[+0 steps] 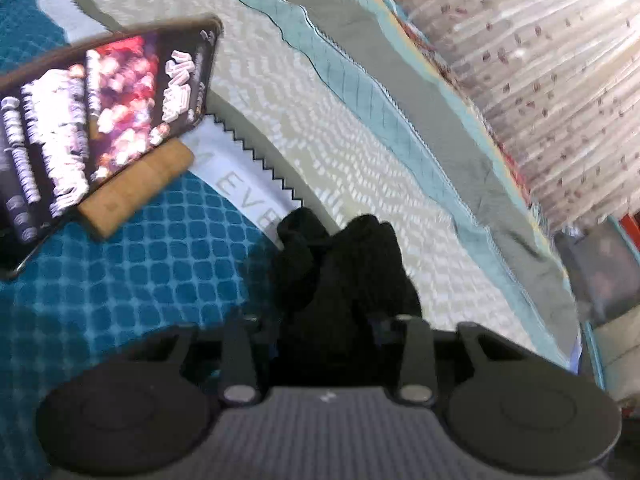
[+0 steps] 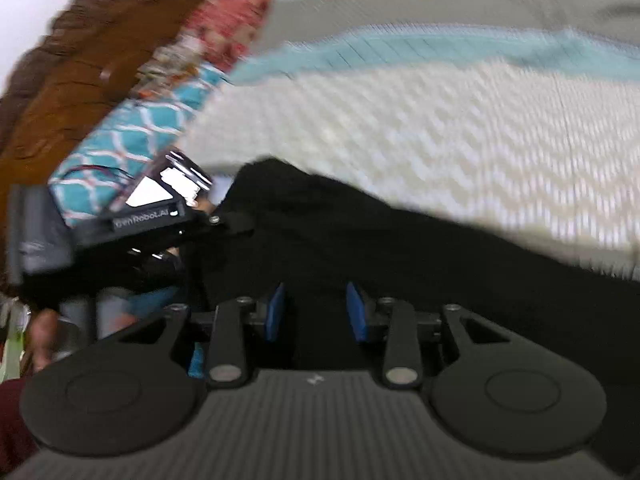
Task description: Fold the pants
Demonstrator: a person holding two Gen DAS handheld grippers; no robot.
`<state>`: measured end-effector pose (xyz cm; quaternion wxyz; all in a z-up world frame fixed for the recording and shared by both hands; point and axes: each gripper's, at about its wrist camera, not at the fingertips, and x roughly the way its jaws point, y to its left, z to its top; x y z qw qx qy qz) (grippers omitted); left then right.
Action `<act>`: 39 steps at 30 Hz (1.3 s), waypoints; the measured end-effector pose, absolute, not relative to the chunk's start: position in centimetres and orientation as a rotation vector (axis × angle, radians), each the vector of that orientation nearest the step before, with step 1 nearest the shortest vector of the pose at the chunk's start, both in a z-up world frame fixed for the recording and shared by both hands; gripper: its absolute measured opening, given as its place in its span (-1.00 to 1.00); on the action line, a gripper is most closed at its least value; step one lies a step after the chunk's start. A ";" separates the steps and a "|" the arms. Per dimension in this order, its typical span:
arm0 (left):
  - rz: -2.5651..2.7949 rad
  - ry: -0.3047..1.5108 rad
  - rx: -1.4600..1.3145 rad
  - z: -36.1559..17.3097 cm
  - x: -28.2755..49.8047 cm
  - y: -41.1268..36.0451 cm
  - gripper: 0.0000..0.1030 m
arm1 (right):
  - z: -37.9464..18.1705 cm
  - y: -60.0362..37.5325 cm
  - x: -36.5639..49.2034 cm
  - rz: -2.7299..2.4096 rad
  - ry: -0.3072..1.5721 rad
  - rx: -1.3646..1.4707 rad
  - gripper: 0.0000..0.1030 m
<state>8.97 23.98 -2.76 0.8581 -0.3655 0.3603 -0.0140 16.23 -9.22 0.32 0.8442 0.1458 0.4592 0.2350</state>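
Bedspread (image 1: 360, 152): cream zigzag weave with teal and grey bands, spread over the bed; the landmark for everything below.
Pants (image 2: 400, 264): black, matte, rumpled; in the right wrist view a broad dark sheet lying on the bedspread below its cream part; in the left wrist view a bunched, lumpy wad standing up over the cream weave.
Book (image 1: 104, 120): dark cover with red picture and white lettering too blurred to read, lying on the bedspread's teal quilted part, on top of a tan block (image 1: 136, 188).
Writing: "EVE" legible on a white zigzag-edged strip (image 1: 248, 176) of the bedspread; "GenRobot.AI" on the left claw (image 2: 224, 220) body as seen from the right.
Left claw (image 1: 324, 320): clamped on the black wad, which fills the gap between its fingers.
Right claw (image 2: 316, 312): blue pads (image 2: 276, 312) apart, just above the pants on the bedspread, no cloth pinched.
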 end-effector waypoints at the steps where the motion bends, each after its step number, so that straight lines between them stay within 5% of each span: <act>1: -0.019 0.727 -0.730 -1.4 7.7 23.9 -0.42 | 0.0 -9.0 15.9 0.504 0.980 0.323 -0.26; 6: 0.056 0.687 -0.585 1.7 1.9 23.7 -0.41 | 0.9 -6.4 14.5 0.689 0.949 0.306 -0.26; 8: 0.120 0.758 -0.542 0.6 1.6 23.3 -0.27 | 0.6 -5.9 14.5 0.717 0.967 0.292 -0.26; 9: 0.154 0.788 -0.532 0.0 1.5 23.2 -0.05 | 0.3 -6.2 14.5 0.714 0.979 0.292 -0.27; 15: 0.205 0.708 -0.531 3.0 -1.2 24.5 0.26 | 3.8 -14.4 12.7 0.608 0.880 0.377 -0.26; 24: -0.005 0.650 -0.408 7.4 1.6 18.4 0.26 | 7.6 -31.5 -0.4 0.171 0.765 0.291 -0.26; 37: -0.194 0.944 -0.126 -1.1 13.4 5.8 0.26 | 1.8 -27.6 -1.4 0.360 0.792 -0.450 -0.19; 39: -0.165 0.955 -0.101 -1.6 13.9 5.5 0.26 | 1.1 -27.9 -0.5 0.384 0.794 -0.508 -0.35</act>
